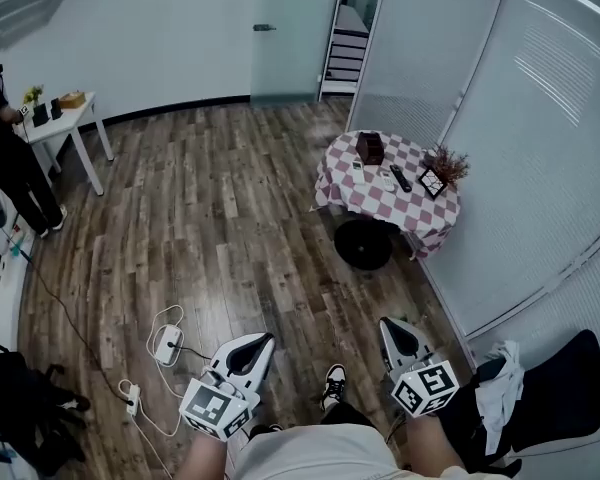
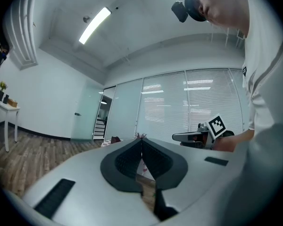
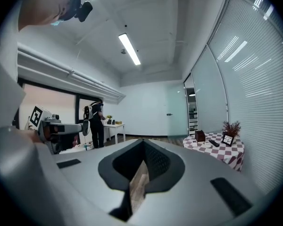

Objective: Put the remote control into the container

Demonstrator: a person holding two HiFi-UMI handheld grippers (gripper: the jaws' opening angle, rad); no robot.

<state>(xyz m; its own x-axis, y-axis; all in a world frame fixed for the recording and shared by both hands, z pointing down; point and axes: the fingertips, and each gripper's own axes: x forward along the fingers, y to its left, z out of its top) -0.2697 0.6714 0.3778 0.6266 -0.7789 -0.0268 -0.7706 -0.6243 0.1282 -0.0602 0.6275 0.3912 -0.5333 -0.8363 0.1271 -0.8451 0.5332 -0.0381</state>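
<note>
1. Your right tool [image 3: 142, 142] is pressed together at the tips and pinches nothing. Only wooden floor [image 1: 210, 218] shows through the slot behind the pads, and the tool points roughly level across the room.
2. Your left tool [image 2: 141, 141] is also closed tip to tip and empty. It is held beside the right one, on the far side of your shoe.
3. Ahead of both tools lies open floor, and the round table [image 1: 345, 183] with its checked cloth stands well apart from them, close to the blinds.
4. In the head view the table sits almost straight up from the right tool and off to the right of the left tool. The right hand is therefore probably the nearer one.
5. The remote control [image 1: 401, 178] lies flat on the cloth near the middle of the table. It is a dark bar whose long axis slants from upper left to lower right in the head view.
6. The container [image 1: 370, 148], a dark box, stands upright just beyond the remote control and to its left. A picture frame [image 1: 431, 182] and a small plant [image 1: 447, 160] flank the remote control on its right.
7. The task is not yet begun, since the remote control is outside the container and neither tool is within reach. You must first close the gap to the table. The right tool then looks best placed to open and take the remote control across its narrow width.
</note>
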